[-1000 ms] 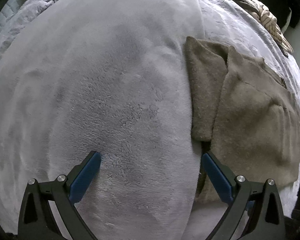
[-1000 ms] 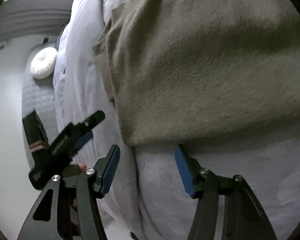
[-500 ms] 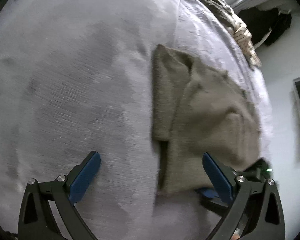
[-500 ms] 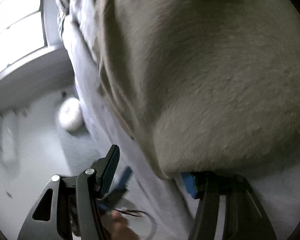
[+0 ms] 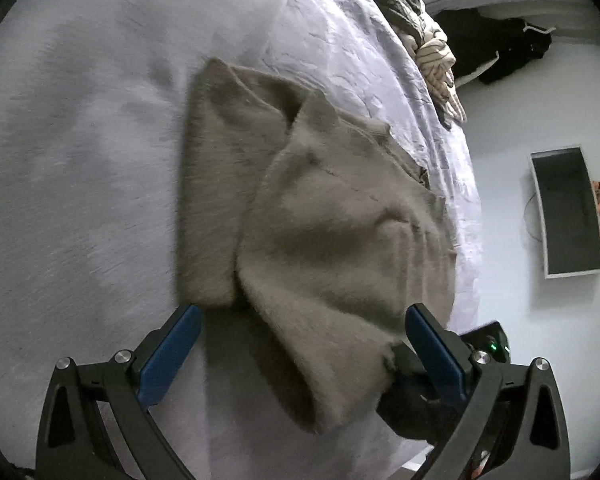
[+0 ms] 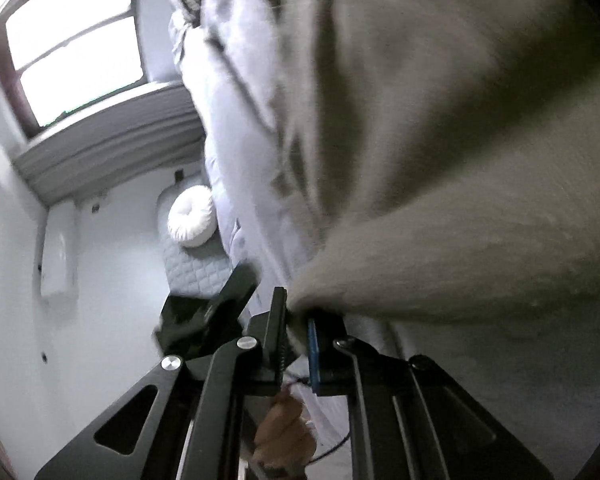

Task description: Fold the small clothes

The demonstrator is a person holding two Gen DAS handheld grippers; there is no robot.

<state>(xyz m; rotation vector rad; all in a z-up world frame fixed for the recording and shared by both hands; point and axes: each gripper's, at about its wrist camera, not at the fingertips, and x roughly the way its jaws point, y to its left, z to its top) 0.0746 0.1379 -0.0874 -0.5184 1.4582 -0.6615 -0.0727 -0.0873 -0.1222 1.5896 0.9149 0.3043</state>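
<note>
- My right hand-held gripper, spread a second ago, now pinches the taupe garment corner, lifting it off the bed.
- My left hand-held gripper stays spread; fold begins.

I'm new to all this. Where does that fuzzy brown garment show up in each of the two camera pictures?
Left wrist view: the brown garment fills the middle, lying on the pale blanket, its near corner lifted toward the lower right.
Right wrist view: it fills the upper right, its corner pinched in the right gripper.
Shared landmark: the right gripper, dark at the garment's near corner in the left wrist view.
</note>
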